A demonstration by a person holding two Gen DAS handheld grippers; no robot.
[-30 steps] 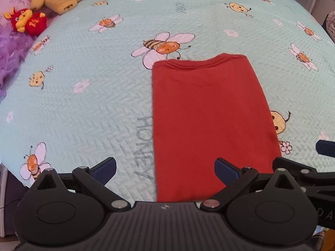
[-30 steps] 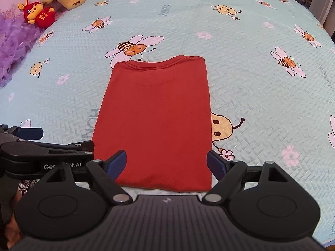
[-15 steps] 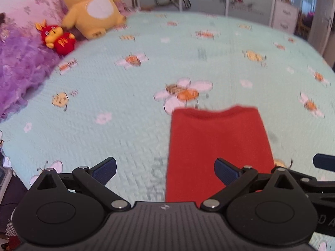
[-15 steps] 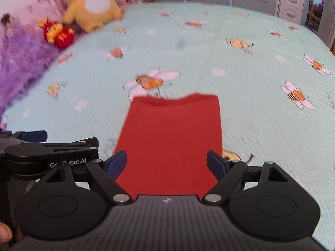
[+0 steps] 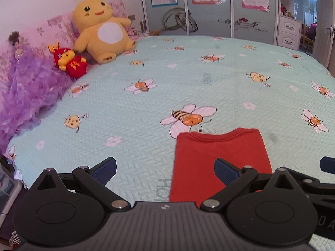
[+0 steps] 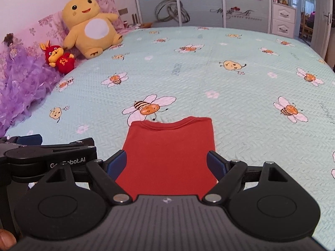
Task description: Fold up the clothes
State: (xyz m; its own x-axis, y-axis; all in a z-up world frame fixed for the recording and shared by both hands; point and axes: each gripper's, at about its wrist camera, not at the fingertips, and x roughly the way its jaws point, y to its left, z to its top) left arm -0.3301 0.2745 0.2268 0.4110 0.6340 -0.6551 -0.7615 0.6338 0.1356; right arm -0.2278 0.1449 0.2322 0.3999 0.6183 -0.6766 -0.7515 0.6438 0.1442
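At the bottom of the left wrist view, the left gripper [image 5: 165,168] is standing released, its blue fingertips [image 5: 104,167] spread wide and grasping nothing. At the bottom of the right wrist view, the right gripper [image 6: 166,163] is likewise standing released and empty, its tips flanking the near part of the garment in the frame.

The red shirt [image 6: 169,156] is lying flat on the bee-print bedspread [image 6: 240,96], folded into a narrow rectangle, collar edge pointing away from the grippers. In the left wrist view the red shirt [image 5: 219,159] is sitting lower right of center.

Farther back, at the upper left of both frames, a purple ruffled fabric [image 5: 27,92], a small red plush [image 5: 69,60] and a large yellow plush [image 5: 102,31] are resting along the bed's edge. Wardrobe doors [image 6: 209,2] are standing behind the bed.
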